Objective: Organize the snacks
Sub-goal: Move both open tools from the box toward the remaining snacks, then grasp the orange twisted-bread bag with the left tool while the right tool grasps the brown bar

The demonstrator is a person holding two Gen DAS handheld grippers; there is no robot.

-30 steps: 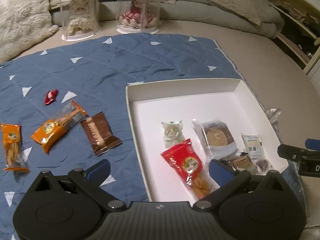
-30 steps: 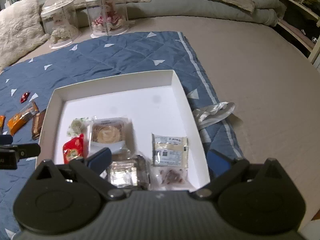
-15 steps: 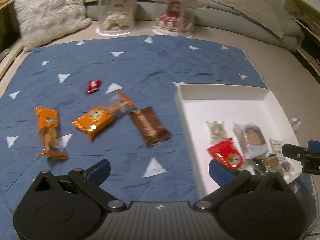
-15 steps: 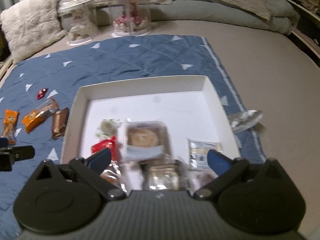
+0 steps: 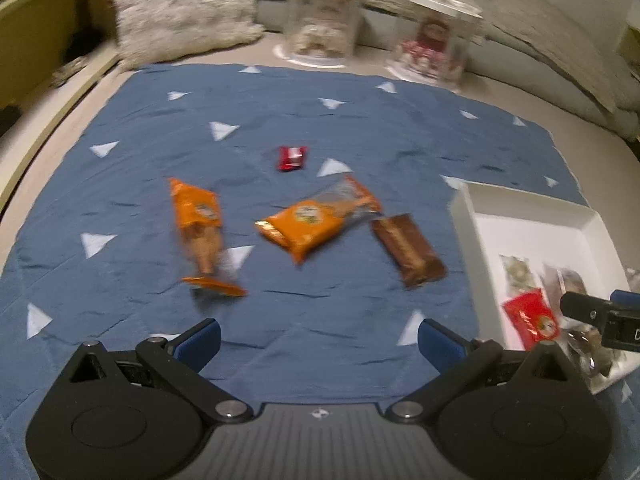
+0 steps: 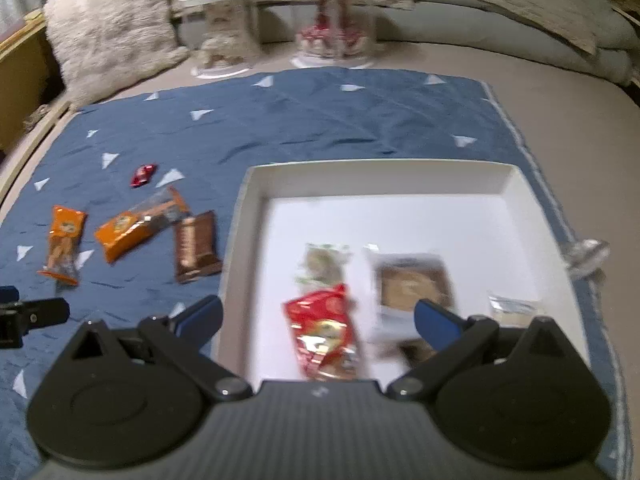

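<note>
On the blue quilted mat lie two orange snack packs, a brown bar and a small red candy. My left gripper hovers open and empty above the mat, nearer to me than these snacks. The white tray holds a red packet, a green-white sweet, a clear-wrapped cake and other small packs. My right gripper stands open over the tray's near edge, above the red packet.
Two clear display jars with dolls stand at the mat's far edge, beside a fluffy pillow. A crumpled silver wrapper lies right of the tray. A wooden bed edge runs along the left.
Both grippers have swung left. The left view went from over the tray to over the loose snacks on the mat. The right view now takes in the mat's snacks too.
</note>
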